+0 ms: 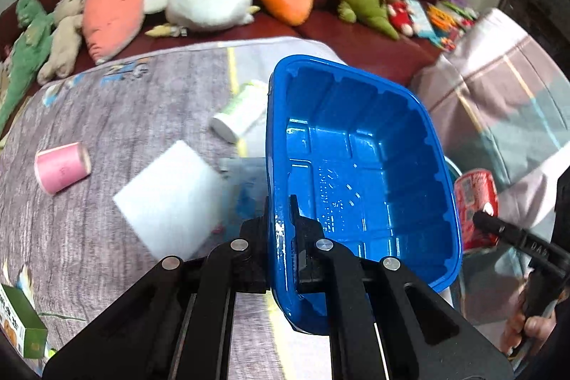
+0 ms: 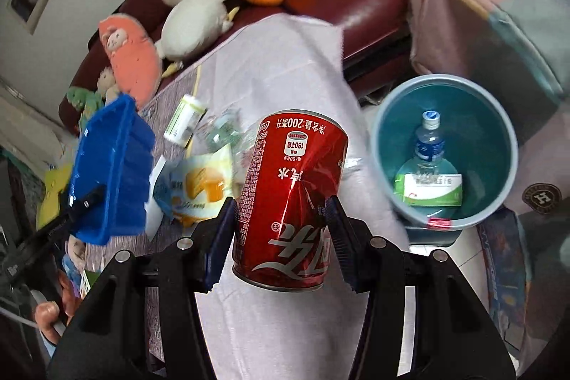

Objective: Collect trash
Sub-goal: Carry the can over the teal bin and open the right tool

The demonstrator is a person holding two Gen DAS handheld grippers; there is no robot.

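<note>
Blue tray (image 1: 356,166): my left gripper (image 1: 285,237) pinches its near rim, so it hangs tilted for dumping.
Red can (image 2: 292,202): clamped in my right gripper (image 2: 281,234), carried crosswise.
Bin (image 2: 384,162): right of the bench (image 2: 285,59), bottle (image 2: 427,148) already inside.

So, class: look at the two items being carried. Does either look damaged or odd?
Yes. The red can in the right gripper is dented and creased along its side. The blue tray, pinched by its rim in the left gripper, looks intact.
</note>
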